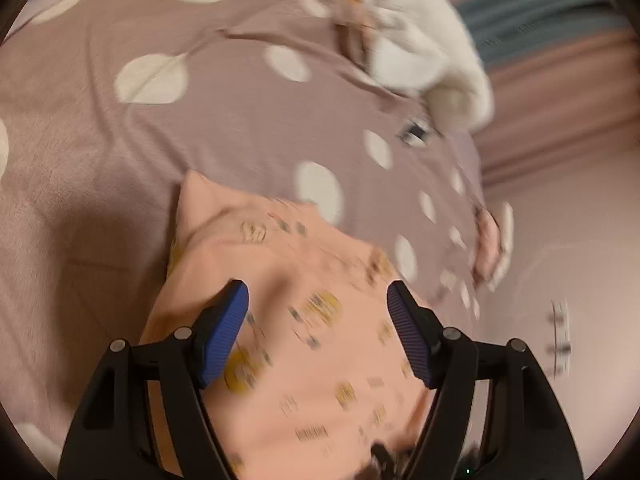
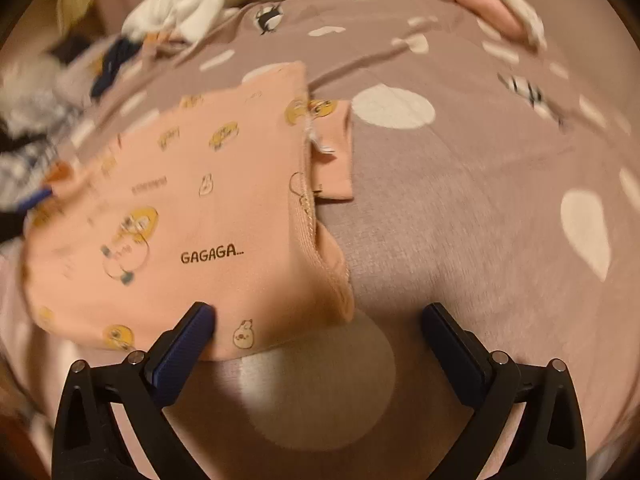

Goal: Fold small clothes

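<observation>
The peach cotton garment printed with yellow cartoon ducks [image 2: 176, 216] lies flat on the mauve bedspread with cream spots [image 2: 460, 208]. The left gripper [image 1: 318, 304] hovers over the garment's middle, jaws spread wide, the cloth showing between them but not pinched. The right gripper [image 2: 318, 320] is likewise spread; its left finger [image 2: 188, 340] overlaps the garment's near edge, its right finger over bare bedspread. Only the right wrist view shows the "GAGAGA..." print and ribbed waistband; only the left shows the white plush toy [image 1: 424, 40] beyond the garment.

Pink garment [image 2: 192, 216] on spotted bedspread [image 2: 460, 208]
</observation>
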The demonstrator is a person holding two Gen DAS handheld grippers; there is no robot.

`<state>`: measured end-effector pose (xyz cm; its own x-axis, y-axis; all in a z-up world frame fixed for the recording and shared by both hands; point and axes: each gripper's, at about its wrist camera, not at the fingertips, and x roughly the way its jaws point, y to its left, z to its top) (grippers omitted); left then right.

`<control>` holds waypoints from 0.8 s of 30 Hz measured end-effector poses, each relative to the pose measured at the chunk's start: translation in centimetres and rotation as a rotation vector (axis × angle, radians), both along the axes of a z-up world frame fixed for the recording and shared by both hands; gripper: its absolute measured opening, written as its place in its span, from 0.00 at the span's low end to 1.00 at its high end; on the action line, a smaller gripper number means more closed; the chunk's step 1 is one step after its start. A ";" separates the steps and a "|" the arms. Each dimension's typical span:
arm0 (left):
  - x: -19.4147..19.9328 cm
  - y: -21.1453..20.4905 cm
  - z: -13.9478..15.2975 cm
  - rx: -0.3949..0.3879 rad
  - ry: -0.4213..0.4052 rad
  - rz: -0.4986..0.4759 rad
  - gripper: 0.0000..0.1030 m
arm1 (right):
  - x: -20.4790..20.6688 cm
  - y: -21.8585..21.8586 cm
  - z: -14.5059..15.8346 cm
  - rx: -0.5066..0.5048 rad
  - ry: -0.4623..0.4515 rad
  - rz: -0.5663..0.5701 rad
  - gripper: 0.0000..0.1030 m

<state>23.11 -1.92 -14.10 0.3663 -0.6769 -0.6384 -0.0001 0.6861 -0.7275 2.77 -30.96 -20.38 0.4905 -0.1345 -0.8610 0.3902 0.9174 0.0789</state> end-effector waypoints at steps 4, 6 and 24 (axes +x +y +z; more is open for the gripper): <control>3.0 2.4 -3.7 -0.047 0.083 0.099 0.69 | -0.5 -1.2 0.1 0.049 -0.051 -0.006 1.00; 3.4 4.2 -4.8 -0.162 0.103 0.127 0.69 | -0.7 -1.6 0.1 0.075 -0.067 0.011 1.00; -5.1 14.7 -1.6 0.216 -0.009 0.161 0.69 | -2.0 -0.7 -0.1 0.035 -0.180 0.028 1.00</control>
